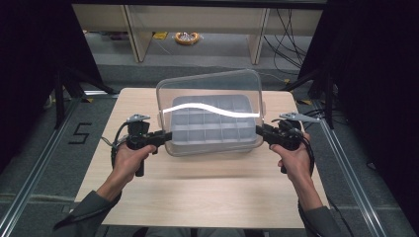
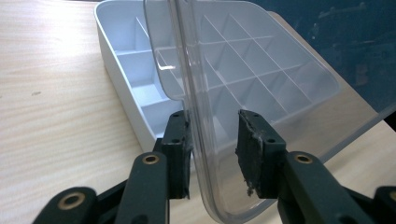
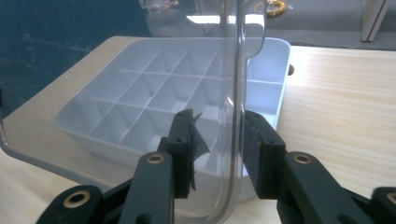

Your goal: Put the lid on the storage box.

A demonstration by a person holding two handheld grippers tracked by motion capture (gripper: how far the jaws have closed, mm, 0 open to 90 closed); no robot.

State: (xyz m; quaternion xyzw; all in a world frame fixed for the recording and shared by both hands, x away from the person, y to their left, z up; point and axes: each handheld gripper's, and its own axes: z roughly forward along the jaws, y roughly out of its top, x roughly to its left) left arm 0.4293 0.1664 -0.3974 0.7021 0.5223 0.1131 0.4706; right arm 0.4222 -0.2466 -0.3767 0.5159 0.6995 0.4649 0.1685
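A clear plastic lid [image 1: 210,96] stands nearly upright over a pale grey tray [image 1: 212,148] divided into several compartments, at the middle of the wooden table [image 1: 207,192]. My left gripper [image 1: 167,136] is at the lid's left edge and my right gripper [image 1: 259,129] at its right edge. In the left gripper view the lid [image 2: 243,70] runs between my jaws [image 2: 212,140], against the left pad and with a gap to the right one, above the tray [image 2: 126,70]. In the right gripper view the lid's rim [image 3: 233,93] lies close to the right pad of my open gripper [image 3: 217,135], before the tray [image 3: 271,79].
The tray's compartments look empty. Bare tabletop lies in front of the tray. On the grey floor left of the table is a "5" mark [image 1: 79,133]. Behind stand shelf legs [image 1: 136,34], a yellow object [image 1: 187,37] and cables [image 1: 286,44]. Dark curtains flank both sides.
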